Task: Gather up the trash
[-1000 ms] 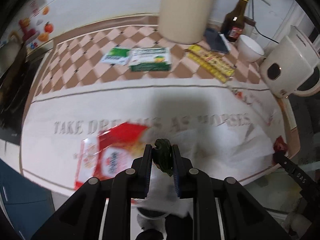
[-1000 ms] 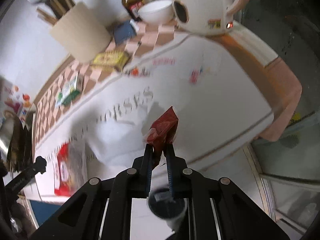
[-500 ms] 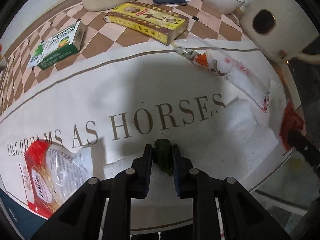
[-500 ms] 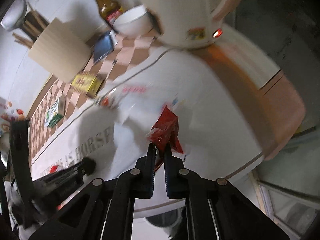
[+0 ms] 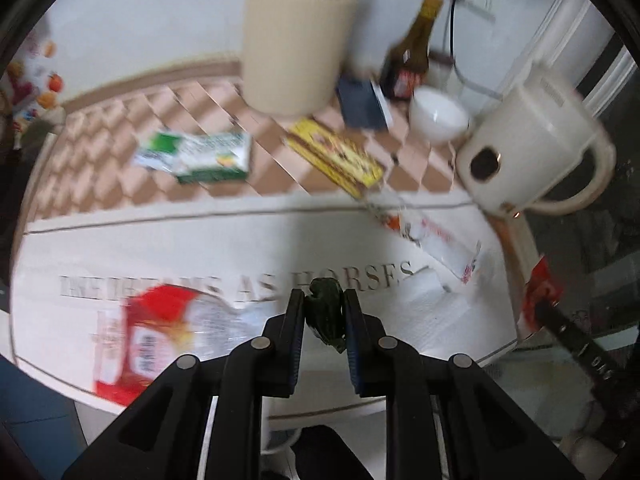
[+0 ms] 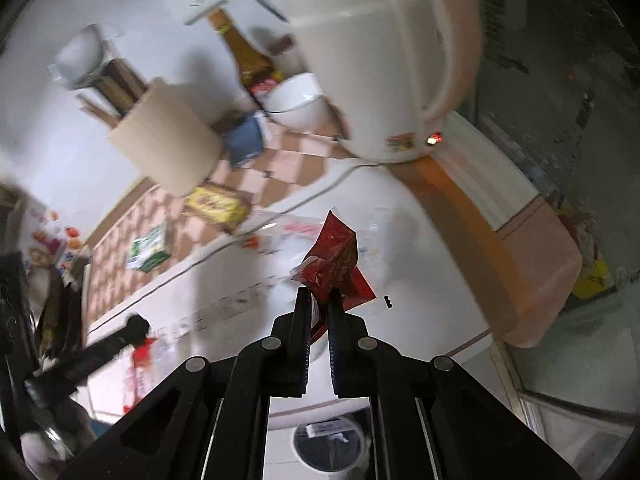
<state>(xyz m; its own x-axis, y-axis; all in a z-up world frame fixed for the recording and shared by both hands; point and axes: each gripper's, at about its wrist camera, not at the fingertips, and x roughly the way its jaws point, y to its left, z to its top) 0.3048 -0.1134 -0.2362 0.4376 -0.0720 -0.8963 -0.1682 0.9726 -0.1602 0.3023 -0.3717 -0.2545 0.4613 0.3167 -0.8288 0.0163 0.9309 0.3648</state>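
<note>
My left gripper (image 5: 323, 310) is shut on a small dark green wrapper (image 5: 326, 312) and holds it above the front of the white counter mat (image 5: 200, 248). My right gripper (image 6: 319, 300) is shut on a crumpled red wrapper (image 6: 334, 266) above the mat's right part; it also shows at the right edge of the left wrist view (image 5: 538, 296). A red and white snack bag (image 5: 148, 336) lies front left on the mat. A clear wrapper with red print (image 5: 436, 244) lies right of the lettering. A white bin with a dark liner (image 6: 330, 444) stands below the counter edge.
At the back stand a beige utensil holder (image 5: 296, 48), a brown bottle (image 5: 412, 56), a white bowl (image 5: 438, 120) and a white kettle (image 5: 532, 140). A green box (image 5: 200, 156), a yellow box (image 5: 336, 156) and a dark blue pack (image 5: 362, 104) lie on the checked cloth.
My left gripper has pulled back and tilted up with the green wrapper, so the back of the counter shows again. My right gripper has lifted slightly with the red wrapper; the bin below shows more.
</note>
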